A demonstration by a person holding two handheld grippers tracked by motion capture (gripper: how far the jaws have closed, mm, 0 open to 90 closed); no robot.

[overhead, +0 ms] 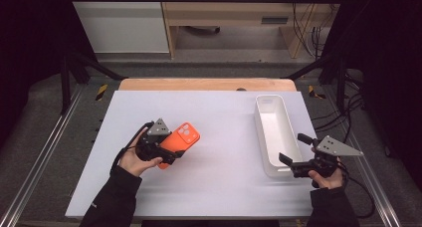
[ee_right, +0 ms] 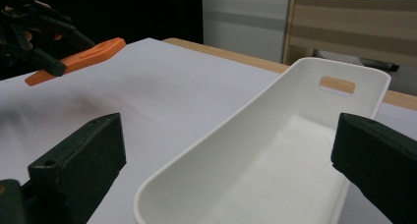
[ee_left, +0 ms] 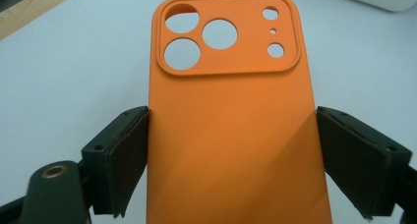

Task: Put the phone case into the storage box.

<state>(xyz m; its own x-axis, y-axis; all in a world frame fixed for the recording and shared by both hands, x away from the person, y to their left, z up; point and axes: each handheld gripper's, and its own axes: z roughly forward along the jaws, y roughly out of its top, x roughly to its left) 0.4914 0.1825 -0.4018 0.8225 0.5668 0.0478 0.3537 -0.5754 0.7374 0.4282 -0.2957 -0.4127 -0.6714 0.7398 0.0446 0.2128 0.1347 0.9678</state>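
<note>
Between phone case [overhead: 182, 137] and bin [overhead: 272, 132], bare tabletop [overhead: 224, 137]

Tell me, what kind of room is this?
Probably a lab or workshop set up for recording. A metal frame surrounds the white table, loose cables hang at the side, and a person works with hand-held grippers.

A white sheet [overhead: 219, 137] covers the counter [overhead: 204, 84], whose wooden edge shows bare along the far side. Beyond it stand a white cabinet [overhead: 122, 23] and light wooden furniture [overhead: 234, 13] — with dark cables [overhead: 311, 33] hanging at the right. Metal rails [overhead: 40, 152] run along both flanks, each bearing a yellow-and-black striped marker [overhead: 101, 91].
</note>
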